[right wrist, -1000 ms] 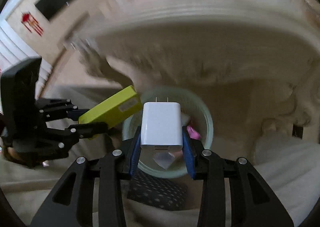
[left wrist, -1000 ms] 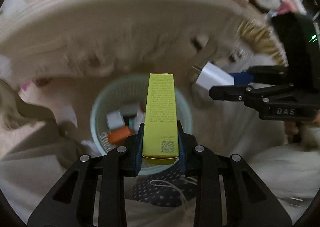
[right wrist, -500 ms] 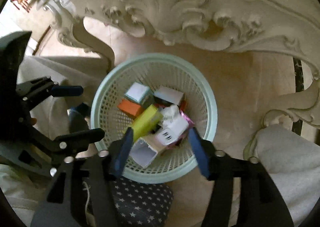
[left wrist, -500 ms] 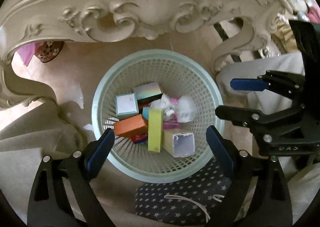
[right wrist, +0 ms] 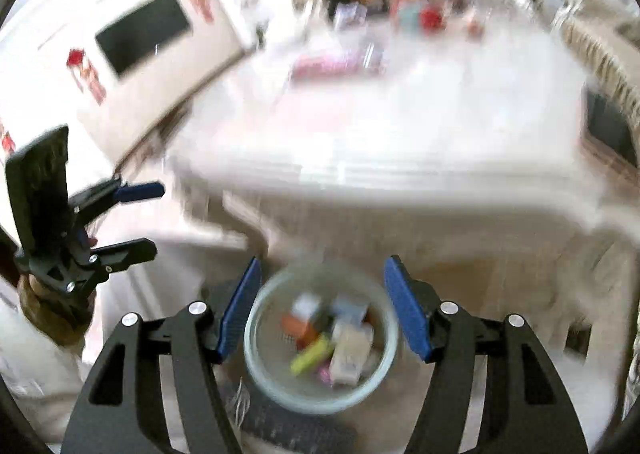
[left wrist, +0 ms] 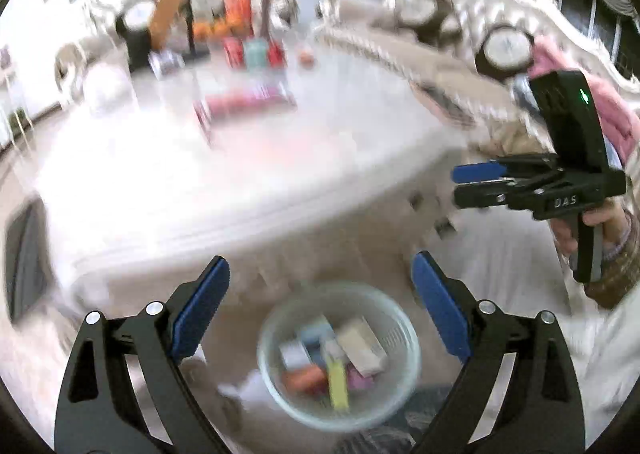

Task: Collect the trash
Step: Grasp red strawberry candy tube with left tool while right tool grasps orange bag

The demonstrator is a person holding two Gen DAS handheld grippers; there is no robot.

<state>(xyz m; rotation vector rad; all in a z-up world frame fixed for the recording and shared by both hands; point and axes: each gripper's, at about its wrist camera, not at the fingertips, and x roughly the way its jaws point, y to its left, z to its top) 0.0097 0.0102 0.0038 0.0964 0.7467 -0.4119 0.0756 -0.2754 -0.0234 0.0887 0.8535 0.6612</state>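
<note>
We hold both grippers above the floor and tilt them downward, toward a pale green mesh basket (left wrist: 338, 354) that stands on the floor in front of the white table (left wrist: 240, 173). The left gripper (left wrist: 320, 310) has its blue pads (left wrist: 200, 310) spread wide, and nothing is between them. The right gripper (right wrist: 322, 308) has its pads (right wrist: 406, 314) set clearly apart, less wide than the left, and also empty. The jaws of both have just been opening.

The trash lies inside the basket: a yellow-green box (left wrist: 338, 384), an orange box (left wrist: 306, 380), a beige box (left wrist: 362, 340) and some white and pink pieces. All of it is blurred.

In the left wrist view we see the right gripper from the side at the right edge, with a green light on its black body and a hand (left wrist: 600, 225) around its handle. In the right wrist view we see the left gripper at the left edge, with a hand in a brown sleeve (right wrist: 52, 310). This view also shows a dark rectangle on the white wall (right wrist: 142, 31) with red decorations beside it.

The table top carries pink, red and orange things at its far side, too blurred to name. Ornate pale furniture (left wrist: 500, 33) stands behind it. A dark starred cloth (right wrist: 296, 430) lies just beside the basket.
</note>
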